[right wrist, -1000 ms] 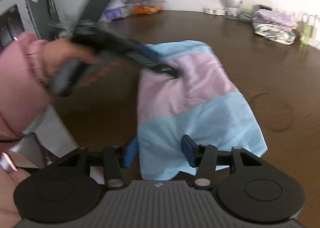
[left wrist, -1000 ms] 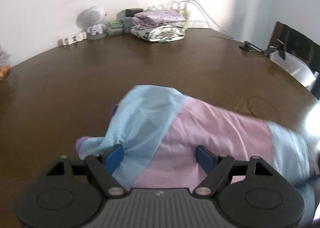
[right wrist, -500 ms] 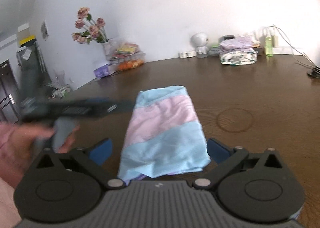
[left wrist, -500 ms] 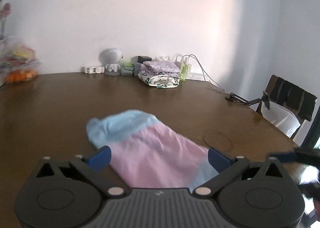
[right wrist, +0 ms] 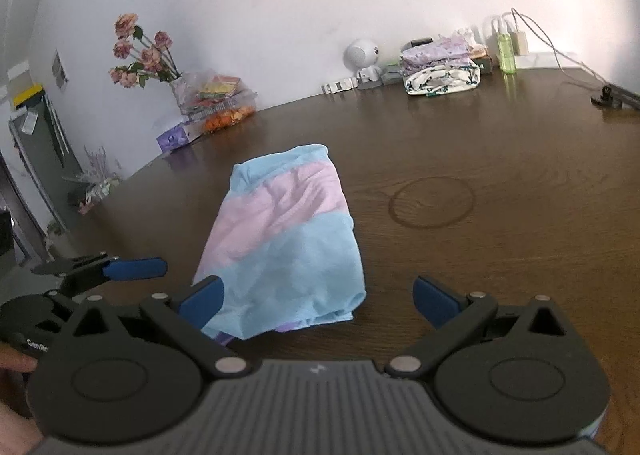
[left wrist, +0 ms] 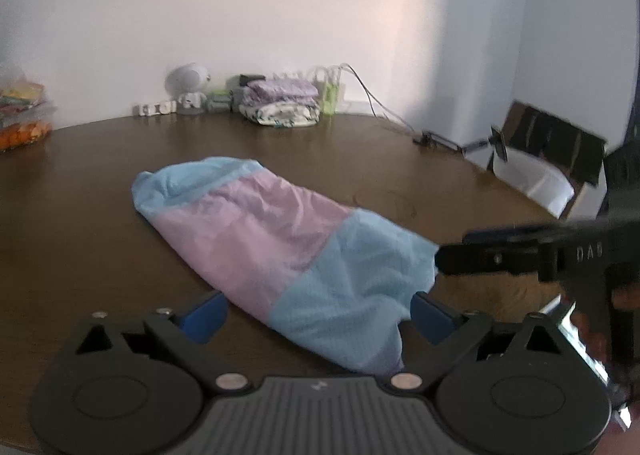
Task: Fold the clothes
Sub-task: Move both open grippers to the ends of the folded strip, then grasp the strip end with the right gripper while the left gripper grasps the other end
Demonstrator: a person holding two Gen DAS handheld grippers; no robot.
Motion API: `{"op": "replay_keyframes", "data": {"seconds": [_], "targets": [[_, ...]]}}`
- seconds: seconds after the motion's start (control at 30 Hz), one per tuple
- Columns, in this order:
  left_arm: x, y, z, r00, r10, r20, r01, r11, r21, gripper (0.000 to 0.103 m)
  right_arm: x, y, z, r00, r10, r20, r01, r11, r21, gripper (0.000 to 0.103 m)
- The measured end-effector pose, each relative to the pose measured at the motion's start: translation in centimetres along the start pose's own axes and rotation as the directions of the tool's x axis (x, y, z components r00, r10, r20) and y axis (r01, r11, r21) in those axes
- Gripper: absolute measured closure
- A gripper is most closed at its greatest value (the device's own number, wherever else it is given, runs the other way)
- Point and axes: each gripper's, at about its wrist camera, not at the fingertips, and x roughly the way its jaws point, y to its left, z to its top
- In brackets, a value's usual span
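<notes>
A folded garment with light blue and pink bands (left wrist: 280, 239) lies flat on the dark wooden table (left wrist: 80, 223); it also shows in the right wrist view (right wrist: 288, 239). My left gripper (left wrist: 316, 319) is open and empty, its blue fingertips either side of the garment's near end, held above it. My right gripper (right wrist: 316, 299) is open and empty, just short of the garment's near blue edge. The right gripper shows blurred at the right of the left wrist view (left wrist: 520, 251); the left gripper shows at the left of the right wrist view (right wrist: 120, 269).
A stack of folded clothes (right wrist: 440, 71) sits at the table's far edge by a small white robot toy (right wrist: 364, 59) and a green bottle (right wrist: 506, 51). Flowers in a vase (right wrist: 148, 51) and snack packets (right wrist: 220, 103) stand far left. A chair (left wrist: 548, 159) is at the right.
Both grippers let go of the garment, opened wide and pulled back and up. The garment now lies folded flat on the table.
</notes>
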Motion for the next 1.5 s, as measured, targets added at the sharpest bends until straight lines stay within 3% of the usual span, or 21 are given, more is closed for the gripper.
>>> {"op": "replay_keyframes", "data": {"seconds": [0.17, 0.43, 0.63, 0.67, 0.77, 0.87, 0.93, 1.1, 1.27, 1.37, 1.43, 1.5], "targets": [[-0.2, -1.9, -1.1, 1.0, -0.005, -0.029, 0.01, 0.987, 0.163, 0.007, -0.1, 0.2, 0.3, 0.999, -0.041, 0.018, 0.043, 0.995, -0.086, 0.0], [0.7, -3.7, -1.4, 0.998, 0.005, -0.061, 0.013, 0.952, 0.305, 0.029, 0.1, 0.1, 0.3, 0.997, -0.062, 0.034, 0.066, 0.992, -0.111, 0.0], [1.4, -3.6, -0.9, 0.997, -0.005, -0.078, 0.03, 0.947, 0.319, 0.075, -0.3, -0.3, -0.1, 0.997, -0.067, 0.04, 0.071, 0.989, -0.133, 0.0], [1.5, -3.5, -0.8, 0.997, 0.001, -0.08, 0.025, 0.946, 0.322, 0.091, -0.4, -0.3, -0.2, 0.997, -0.063, 0.04, 0.069, 0.986, -0.15, 0.0], [1.8, -3.0, -0.3, 0.996, -0.004, -0.091, 0.033, 0.946, 0.321, 0.097, -0.8, 0.4, -0.3, 0.997, -0.056, 0.044, 0.066, 0.964, -0.258, 0.0], [1.7, -2.4, 0.7, 0.996, -0.013, -0.089, 0.04, 0.948, 0.315, 0.098, -1.0, 1.9, -0.5, 0.998, -0.048, 0.048, 0.064, 0.894, -0.443, 0.0], [1.6, -2.1, 1.6, 0.997, -0.013, -0.078, 0.037, 0.95, 0.311, 0.099, -0.7, 3.4, -0.8, 0.998, -0.043, 0.046, 0.062, 0.808, -0.585, 0.0], [1.5, -1.4, 3.9, 0.998, -0.017, -0.055, 0.033, 0.956, 0.292, 0.099, 1.3, 5.8, -1.5, 0.997, -0.057, 0.053, 0.077, 0.632, -0.771, 0.0], [1.1, -0.9, 4.8, 0.998, -0.03, -0.051, 0.043, 0.96, 0.277, 0.099, 3.5, 8.0, -2.2, 0.996, -0.069, 0.064, 0.087, 0.42, -0.903, 0.0], [0.9, -0.7, 5.2, 0.998, -0.036, -0.048, 0.048, 0.962, 0.27, 0.099, 4.5, 8.7, -2.2, 0.994, -0.083, 0.077, 0.1, 0.339, -0.936, 0.005], [0.7, -0.5, 5.4, 0.998, -0.04, -0.047, 0.051, 0.963, 0.265, 0.099, 5.1, 9.1, -2.0, 0.992, -0.101, 0.07, 0.096, 0.285, -0.954, 0.016], [0.5, -0.3, 5.6, 0.998, -0.044, -0.045, 0.054, 0.964, 0.261, 0.099, 5.5, 9.2, -1.8, 0.992, -0.112, 0.058, 0.082, 0.227, -0.971, 0.016]]}}
